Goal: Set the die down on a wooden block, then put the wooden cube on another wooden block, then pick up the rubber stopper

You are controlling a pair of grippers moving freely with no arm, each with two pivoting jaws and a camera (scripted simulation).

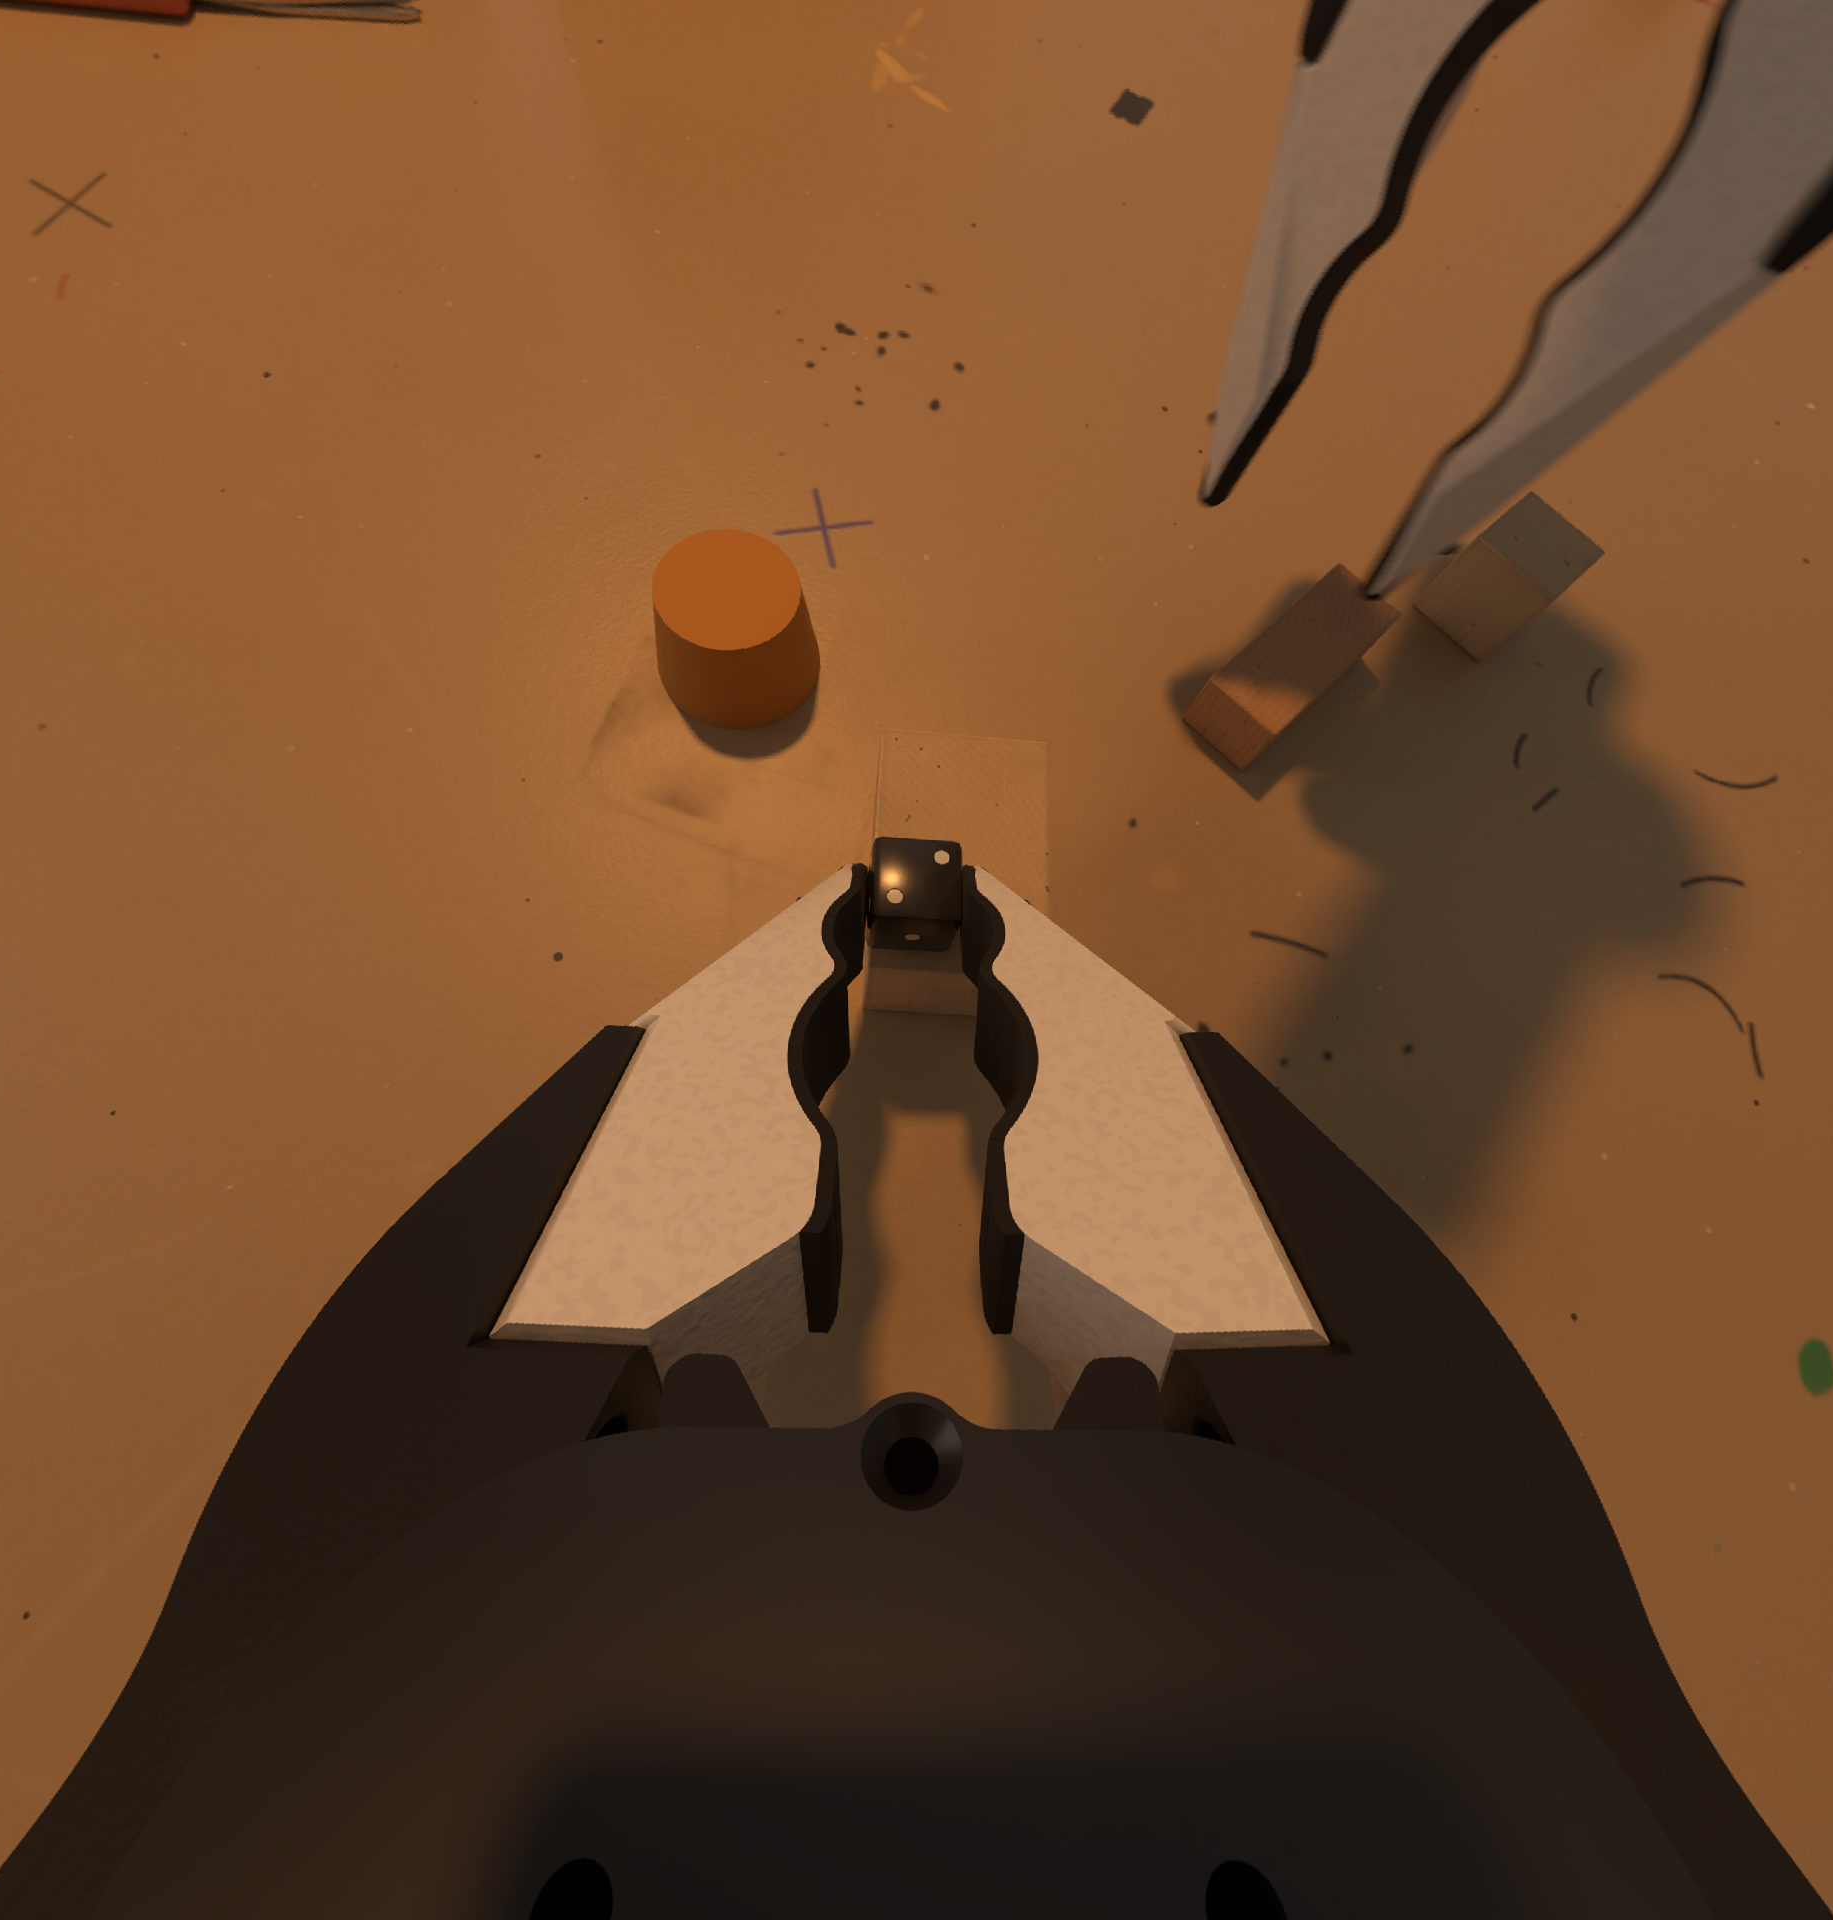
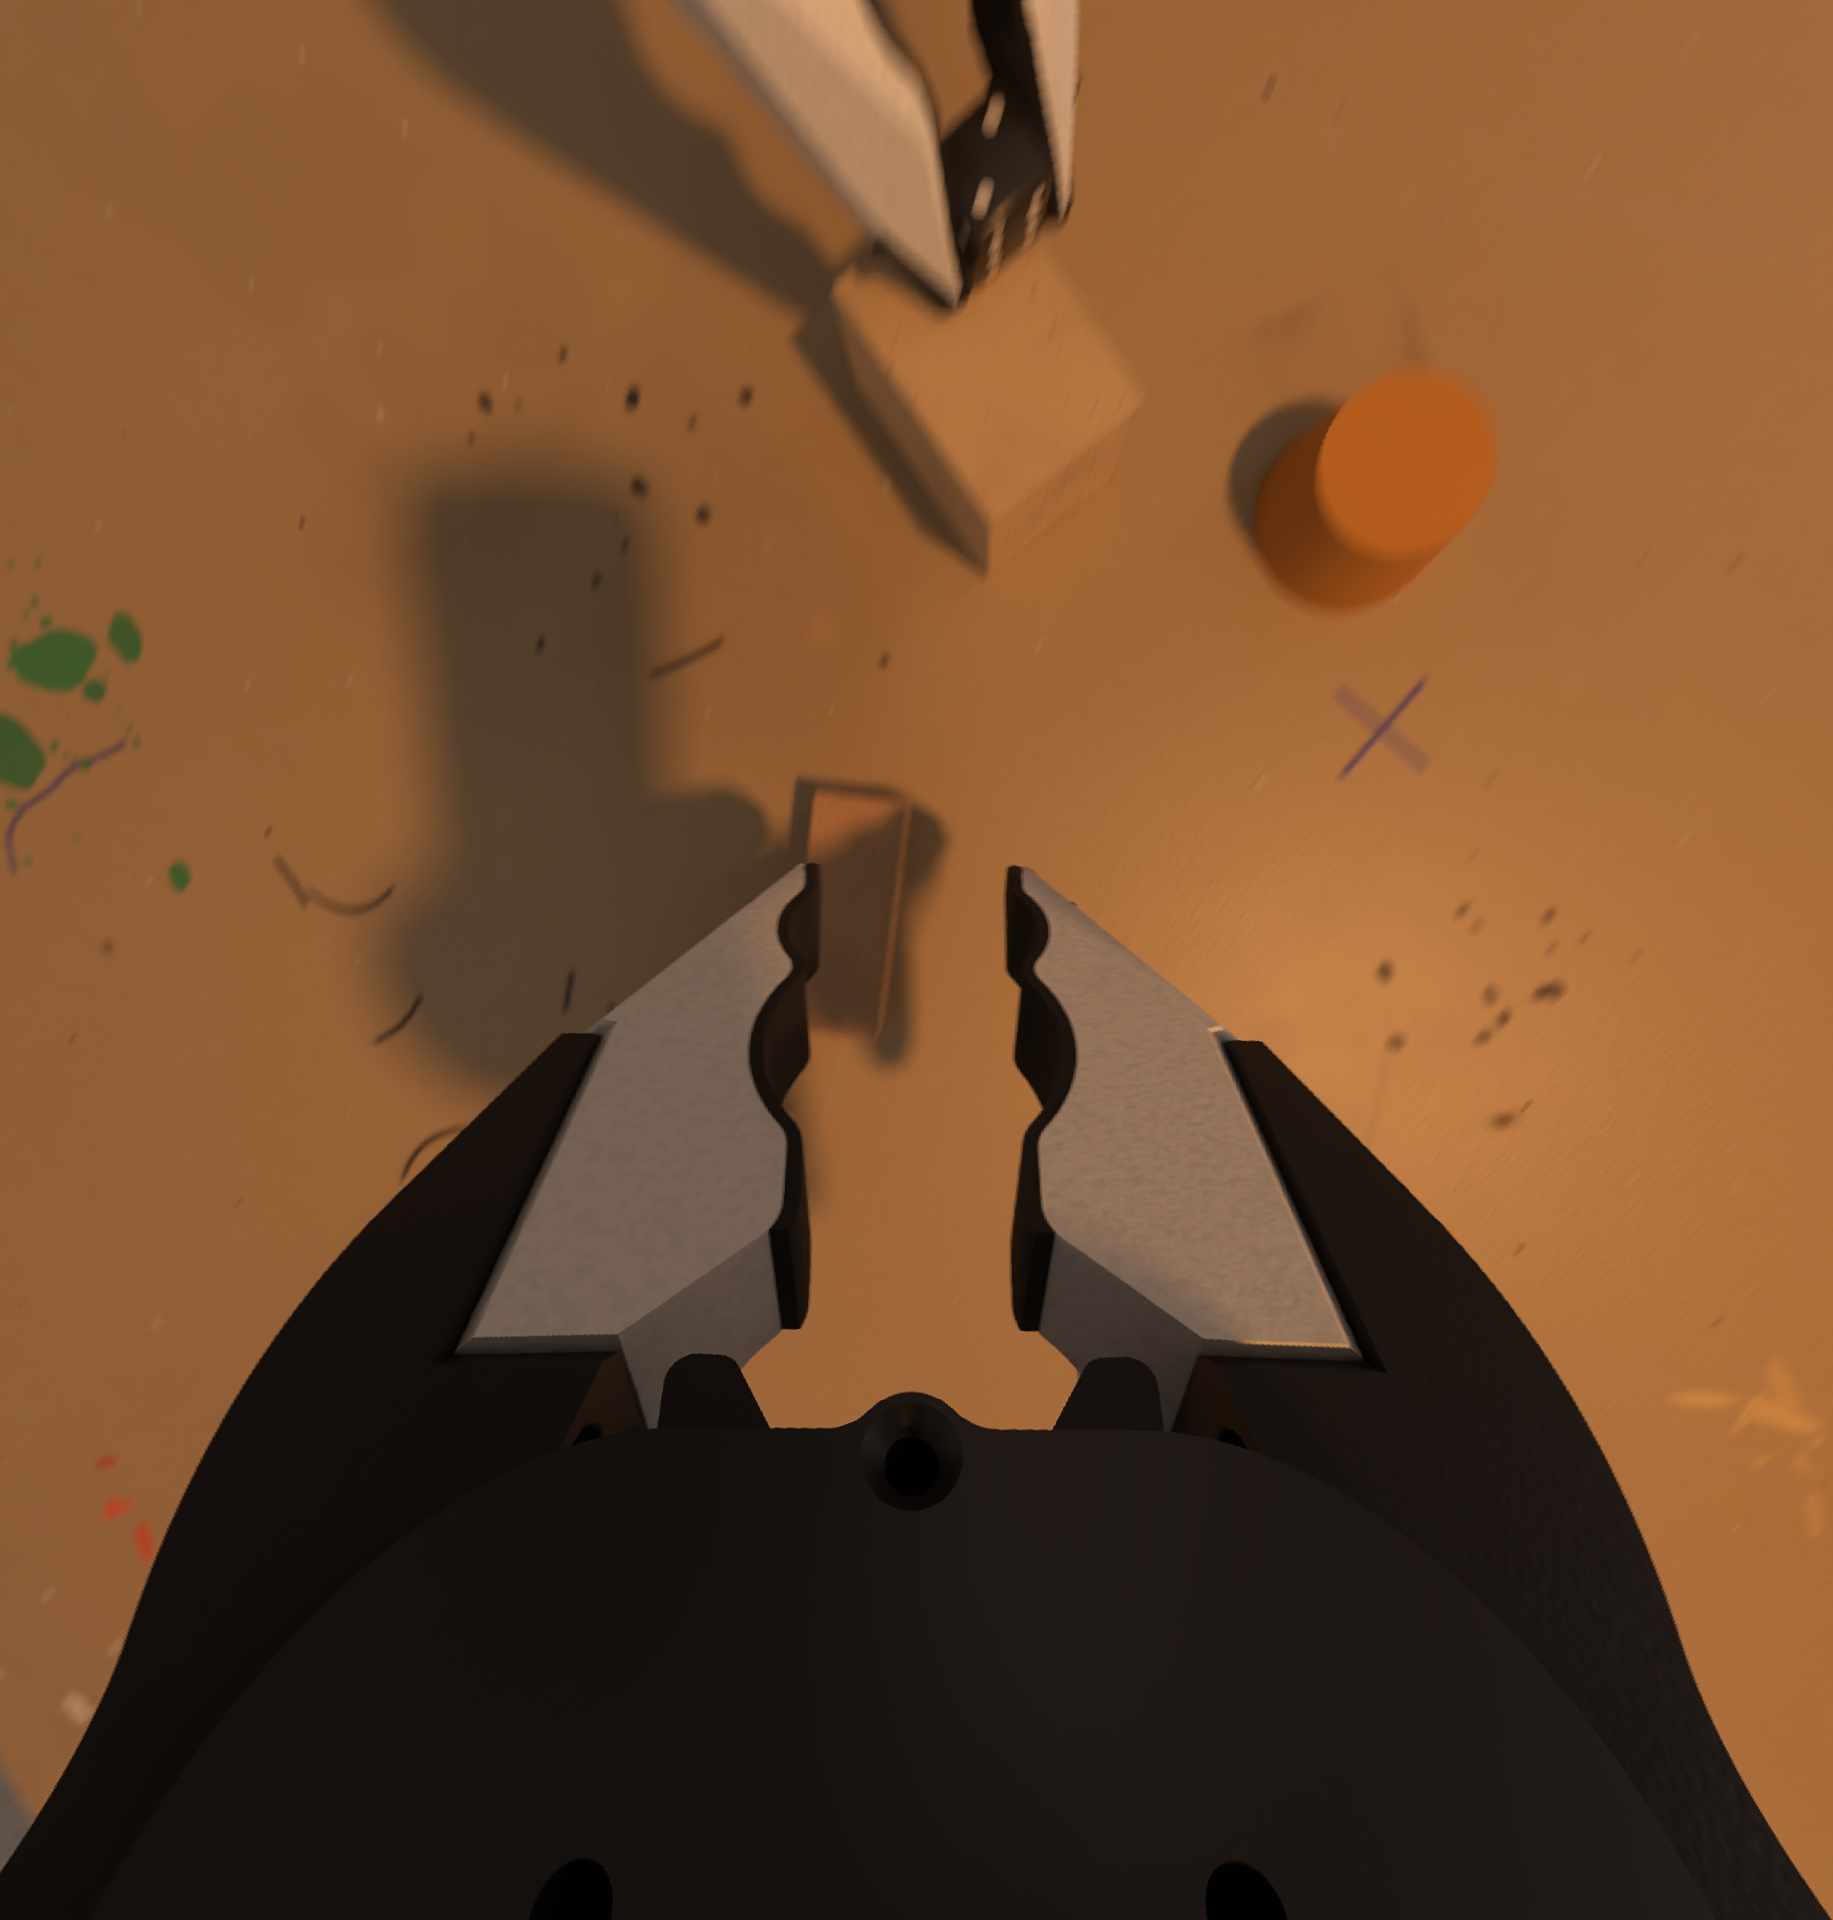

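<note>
Clearly the left gripper [image 1: 914,883] had its fingers closed on the black die [image 1: 914,891], holding it over the near end of a pale wooden block [image 1: 962,795] that lay flat on the table [image 1: 372,935]. I could not tell whether the die already touched the wood. My worry was the placing: it sat close to the block's near edge, so if the fingers let go with it tilted or off the surface, it might roll off onto the table.

The right gripper [image 2: 910,883] hung with its fingers apart and empty, above a slim wooden block [image 2: 858,914] lying beside the left finger. Coming down, that finger could strike it and shove it aside.

By my count there was one die, one orange rubber stopper [image 1: 733,629] standing near the pale block, and, in the left wrist view, three wooden pieces: the pale block, a slanted block [image 1: 1286,665] and a lighter wooden cube [image 1: 1504,577] just beside it.
</note>
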